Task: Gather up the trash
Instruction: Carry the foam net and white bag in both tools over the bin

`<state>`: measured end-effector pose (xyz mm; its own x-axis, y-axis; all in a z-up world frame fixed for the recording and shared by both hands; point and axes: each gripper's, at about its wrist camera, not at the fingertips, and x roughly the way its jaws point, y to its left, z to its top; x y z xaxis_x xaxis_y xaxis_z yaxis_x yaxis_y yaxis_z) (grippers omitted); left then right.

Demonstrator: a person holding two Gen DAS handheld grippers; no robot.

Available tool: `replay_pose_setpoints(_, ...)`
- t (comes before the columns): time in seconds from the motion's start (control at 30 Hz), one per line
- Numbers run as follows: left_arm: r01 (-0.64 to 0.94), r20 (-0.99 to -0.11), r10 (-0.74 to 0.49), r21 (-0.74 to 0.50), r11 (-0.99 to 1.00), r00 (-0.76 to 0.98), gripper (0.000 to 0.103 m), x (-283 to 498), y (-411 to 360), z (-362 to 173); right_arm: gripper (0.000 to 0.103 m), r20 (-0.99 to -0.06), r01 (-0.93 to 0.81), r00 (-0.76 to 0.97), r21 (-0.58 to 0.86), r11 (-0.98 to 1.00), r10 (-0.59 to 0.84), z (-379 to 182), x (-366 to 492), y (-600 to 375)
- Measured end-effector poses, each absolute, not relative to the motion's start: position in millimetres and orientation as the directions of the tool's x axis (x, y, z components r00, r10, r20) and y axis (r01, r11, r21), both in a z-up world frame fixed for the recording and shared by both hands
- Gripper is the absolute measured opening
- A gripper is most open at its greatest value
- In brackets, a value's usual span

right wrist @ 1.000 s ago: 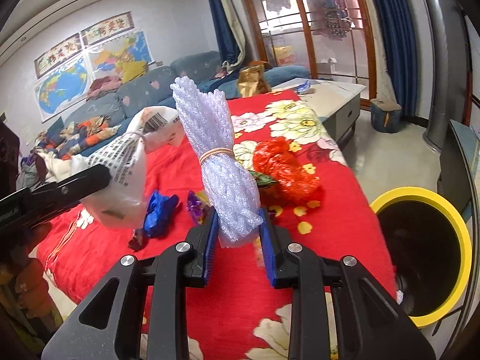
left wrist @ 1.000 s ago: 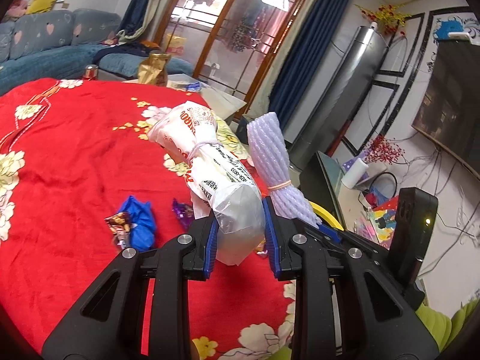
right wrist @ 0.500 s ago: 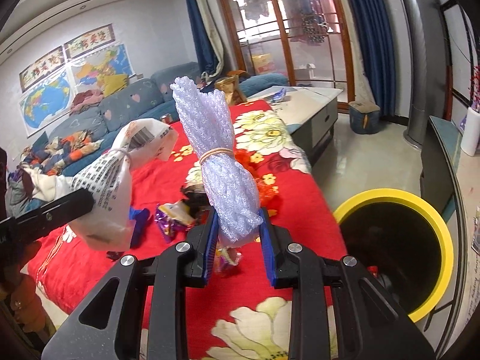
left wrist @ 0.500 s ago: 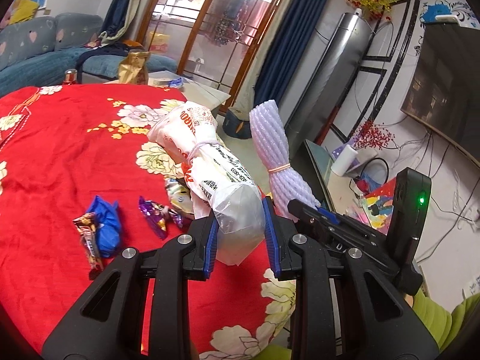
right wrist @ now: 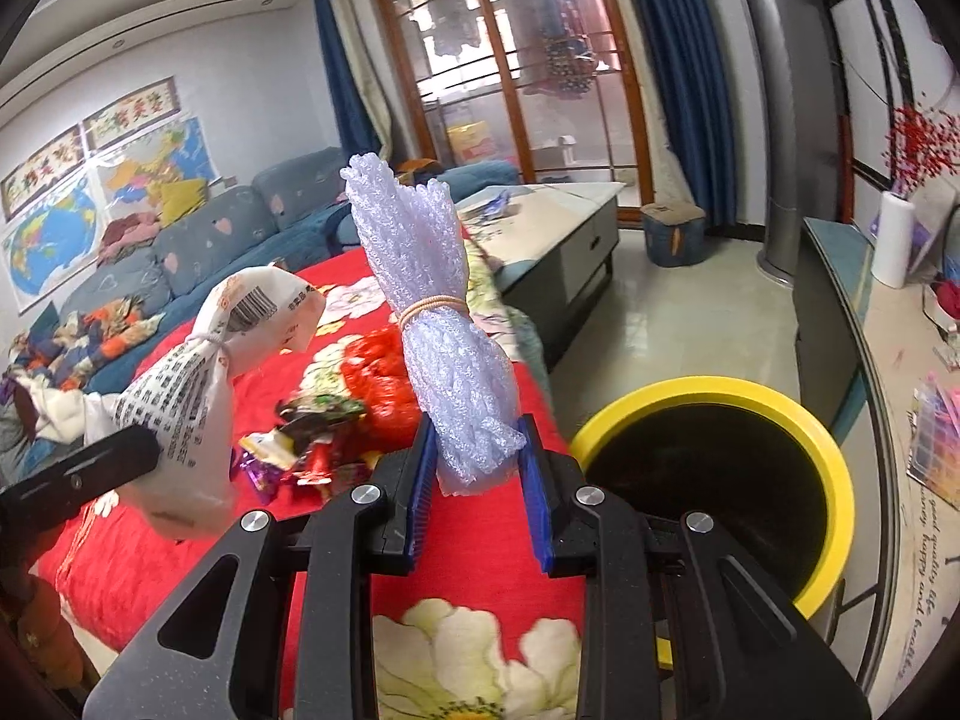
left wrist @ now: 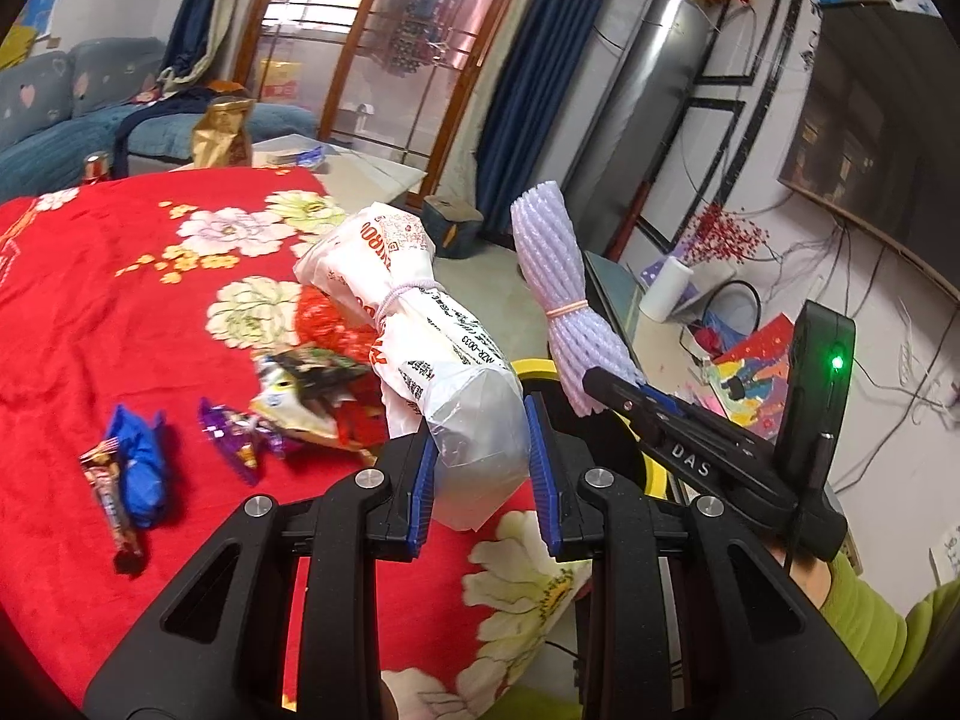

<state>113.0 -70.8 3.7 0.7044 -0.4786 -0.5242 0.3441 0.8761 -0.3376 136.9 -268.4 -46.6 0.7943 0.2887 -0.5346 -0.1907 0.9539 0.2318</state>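
Left tongs [left wrist: 483,468] clamped on a white printed plastic bag [left wrist: 432,360]. Bag is tied off with a band partway up and sticks up and away from the pads; its clear bottom end sits between the blue pads.

Right tongs [right wrist: 474,483] clamped on a rolled bundle of pale lilac foam netting [right wrist: 441,330], a rubber band around its middle, standing nearly upright. Lower end is pinched between the pads.

Both pieces are held up in the air over the near edge of the bench, which is covered in a red floral cloth [right wrist: 480,588]. From the left camera I see the right tongs just beside mine, netting bundle [left wrist: 558,294] to the right of the bag.

Trash bin [right wrist: 720,480], black with a yellow rim, stands on the floor right against the bench edge, below and right of the right tongs. Mouth open, inside dark.

On the cloth: crumpled red plastic bag [right wrist: 378,378], a pile of snack wrappers [left wrist: 306,396] beside it, a purple candy wrapper [left wrist: 234,432], a blue wrapper [left wrist: 141,468] with a chocolate bar wrapper [left wrist: 111,504] touching it.

Green sleeve [left wrist: 864,618] behind the right tongs.
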Motion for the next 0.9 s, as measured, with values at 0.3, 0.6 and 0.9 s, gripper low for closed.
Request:
replay_pose_setpoints(0.3,0.413,-0.536,-0.517,-0.310,0.856,0.668,0.021,116.3,-108.1,3.4,0.025,-0.543,-0.095,0.811,0.245,0.965,0.218,-53.0,139.5,-306.6)
replay_pose_setpoints(0.6,0.468,-0.546,-0.540,-0.280,0.838,0.640,0.021,120.2,-140.2,1.2,0.026,-0.555,-0.018,0.815,0.266,0.964,0.168,-62.9,137.7,-335.8)
replay_pose_setpoints(0.9,0.502,-0.563,-0.555,-0.266,0.823,0.612,0.021,123.3,-164.1,-7.4,0.026,-0.575,0.038,0.807,0.275,0.961,0.133,-71.6,137.6,-357.5)
